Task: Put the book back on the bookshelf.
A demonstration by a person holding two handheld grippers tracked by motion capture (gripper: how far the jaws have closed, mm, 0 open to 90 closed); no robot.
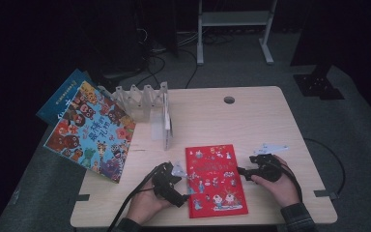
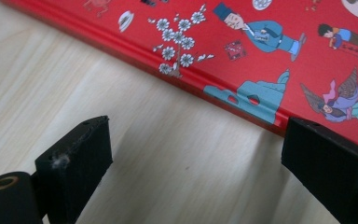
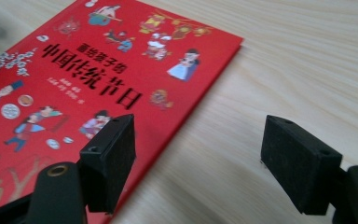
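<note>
A red picture book [image 1: 214,180] lies flat on the wooden table [image 1: 251,121] near its front edge. My left gripper [image 1: 182,189] sits at the book's left edge, held by a hand. In the left gripper view its jaws stand open, and the gripper [image 2: 196,161] hovers over bare wood just short of the red book [image 2: 270,56]. My right gripper [image 1: 242,171] is at the book's right edge. In the right gripper view this gripper [image 3: 198,154] is open, one jaw above the red book [image 3: 98,74], the other above the table.
A wooden slotted book rack [image 1: 142,104] stands at the table's back left with a thin white book [image 1: 166,126] upright in it. A large colourful book [image 1: 92,130] leans off the left side, with a blue book [image 1: 60,99] behind it. A cable hole [image 1: 229,100] lies at the far edge.
</note>
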